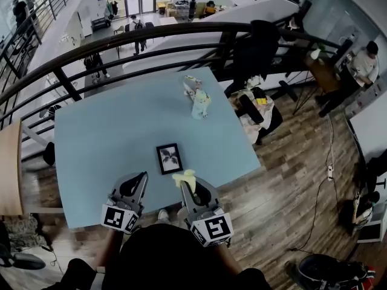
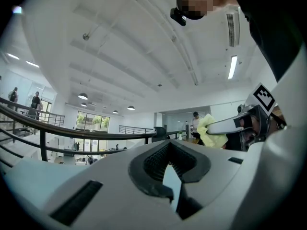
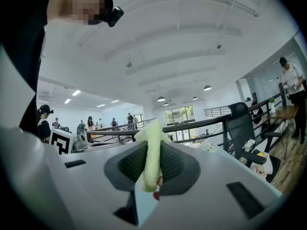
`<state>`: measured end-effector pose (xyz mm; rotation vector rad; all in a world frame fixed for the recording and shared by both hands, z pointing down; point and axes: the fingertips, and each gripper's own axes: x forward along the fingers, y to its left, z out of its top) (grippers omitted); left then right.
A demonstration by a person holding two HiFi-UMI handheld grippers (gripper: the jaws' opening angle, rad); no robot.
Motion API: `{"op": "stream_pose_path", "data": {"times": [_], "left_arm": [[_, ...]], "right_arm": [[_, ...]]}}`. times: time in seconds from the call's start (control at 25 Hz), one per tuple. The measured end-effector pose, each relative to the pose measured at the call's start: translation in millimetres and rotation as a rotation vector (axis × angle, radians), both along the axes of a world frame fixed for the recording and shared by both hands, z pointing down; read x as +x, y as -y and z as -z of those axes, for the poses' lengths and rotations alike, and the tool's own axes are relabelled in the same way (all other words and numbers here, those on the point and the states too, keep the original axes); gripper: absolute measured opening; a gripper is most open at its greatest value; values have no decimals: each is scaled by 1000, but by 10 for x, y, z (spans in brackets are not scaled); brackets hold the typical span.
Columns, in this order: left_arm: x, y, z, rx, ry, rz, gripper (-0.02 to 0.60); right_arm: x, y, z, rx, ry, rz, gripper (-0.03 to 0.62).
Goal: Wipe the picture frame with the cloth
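Right gripper [image 1: 188, 187] is clamped on the yellow cloth [image 3: 152, 152], near the picture frame [image 1: 169, 158], which lies flat just ahead of it and slightly left on the blue table [image 1: 91, 144]. Left gripper [image 1: 136, 185] hangs alongside, jaws together on nothing. Wiping looks not yet begun. Only the head view shows the frame; both gripper views tilt up toward the ceiling.

Light blue table [image 1: 103, 138], seen from above. Small black picture frame [image 1: 169, 158] lying flat near the front edge. Crumpled pale bundle [image 1: 197, 98] well apart, toward the far edge.
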<state>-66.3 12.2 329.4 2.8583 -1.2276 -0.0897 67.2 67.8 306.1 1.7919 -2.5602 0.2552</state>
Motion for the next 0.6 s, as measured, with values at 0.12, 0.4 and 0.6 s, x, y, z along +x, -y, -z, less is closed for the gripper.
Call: {"op": "stream_pose_path", "data": {"times": [0.12,0.4,0.6], "left_arm": [[3,91,-3,-6,6,42,-3],[102,320,-23,-7,21,142,-3],[236,466,-29,1,43,213,-3]], "right_arm": [[21,160,-13,-4,5,45,58],[136,500,-28,-17,-8,156,58],[226,736,-66,-21,1,252,58]]}}
